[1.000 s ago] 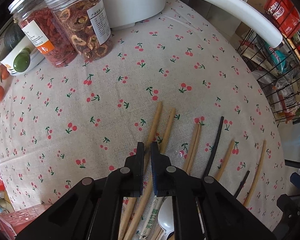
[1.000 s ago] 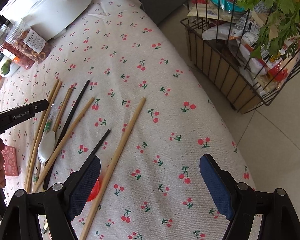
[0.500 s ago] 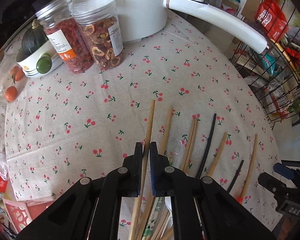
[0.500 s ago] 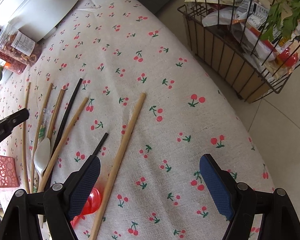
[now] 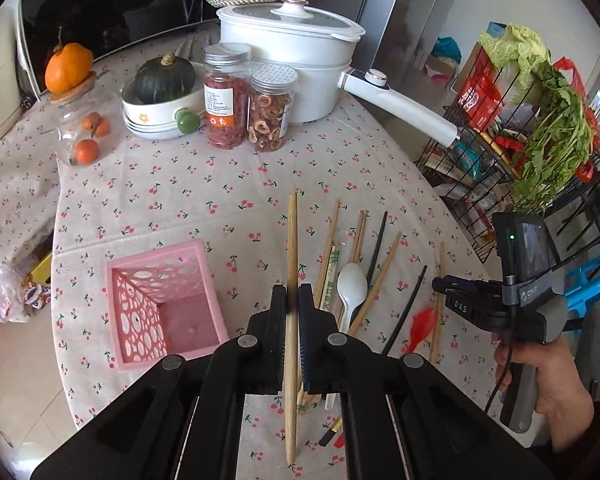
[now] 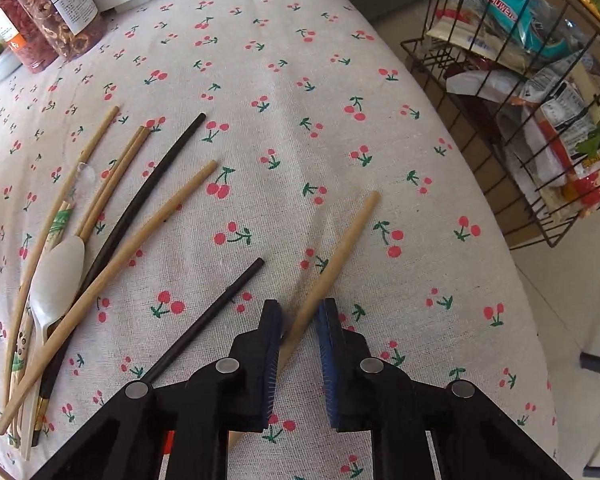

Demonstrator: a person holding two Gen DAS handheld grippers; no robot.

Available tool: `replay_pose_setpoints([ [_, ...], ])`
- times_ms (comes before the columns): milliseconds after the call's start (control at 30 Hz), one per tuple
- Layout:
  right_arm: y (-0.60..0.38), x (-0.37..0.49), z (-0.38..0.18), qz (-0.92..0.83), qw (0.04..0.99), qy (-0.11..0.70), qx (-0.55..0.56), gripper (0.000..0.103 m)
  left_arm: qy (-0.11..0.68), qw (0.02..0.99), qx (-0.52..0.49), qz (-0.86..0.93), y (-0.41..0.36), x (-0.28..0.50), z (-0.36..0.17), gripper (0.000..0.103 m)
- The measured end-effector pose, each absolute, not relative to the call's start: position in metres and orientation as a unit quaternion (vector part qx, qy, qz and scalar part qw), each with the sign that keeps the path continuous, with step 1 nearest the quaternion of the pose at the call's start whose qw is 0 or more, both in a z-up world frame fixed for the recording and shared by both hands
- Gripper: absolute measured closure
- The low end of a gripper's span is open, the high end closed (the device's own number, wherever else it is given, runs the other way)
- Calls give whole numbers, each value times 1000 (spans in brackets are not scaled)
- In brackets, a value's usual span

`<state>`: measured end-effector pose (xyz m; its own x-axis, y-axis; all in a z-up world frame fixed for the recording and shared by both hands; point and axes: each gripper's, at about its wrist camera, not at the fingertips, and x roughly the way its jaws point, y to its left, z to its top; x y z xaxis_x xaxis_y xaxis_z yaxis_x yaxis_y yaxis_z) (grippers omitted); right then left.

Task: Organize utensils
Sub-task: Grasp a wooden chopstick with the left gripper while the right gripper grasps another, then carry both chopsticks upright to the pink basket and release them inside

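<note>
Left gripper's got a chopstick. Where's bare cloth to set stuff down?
Free: the cloth between the jars and the pink basket, and the strip from the loose chopstick toward the wire rack. Crowded: the chopstick pile around the white spoon, right of the left gripper.

Left gripper clamped tight, raised above the table; right gripper low near the table's edge, jaws narrowly parted.

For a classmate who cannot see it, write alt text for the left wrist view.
The left gripper holds a wooden chopstick, jaws shut on it, above a cherry-print tablecloth. A pink basket lies to its left; more chopsticks and a white spoon lie to its right, where a hand holds the right gripper.
</note>
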<state>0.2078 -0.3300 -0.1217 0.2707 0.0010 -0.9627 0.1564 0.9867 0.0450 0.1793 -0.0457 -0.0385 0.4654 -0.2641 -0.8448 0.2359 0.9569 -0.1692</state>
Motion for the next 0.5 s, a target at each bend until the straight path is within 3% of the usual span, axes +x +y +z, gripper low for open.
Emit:
replay_pose_setpoints([
  [267, -350, 190, -106, -33, 805, 583, 109, 98, 432, 886, -64, -153, 1, 113, 4, 98],
  [500, -344, 159, -45, 5, 851, 514, 112, 98, 378, 911, -86, -139, 30, 87, 36, 98],
])
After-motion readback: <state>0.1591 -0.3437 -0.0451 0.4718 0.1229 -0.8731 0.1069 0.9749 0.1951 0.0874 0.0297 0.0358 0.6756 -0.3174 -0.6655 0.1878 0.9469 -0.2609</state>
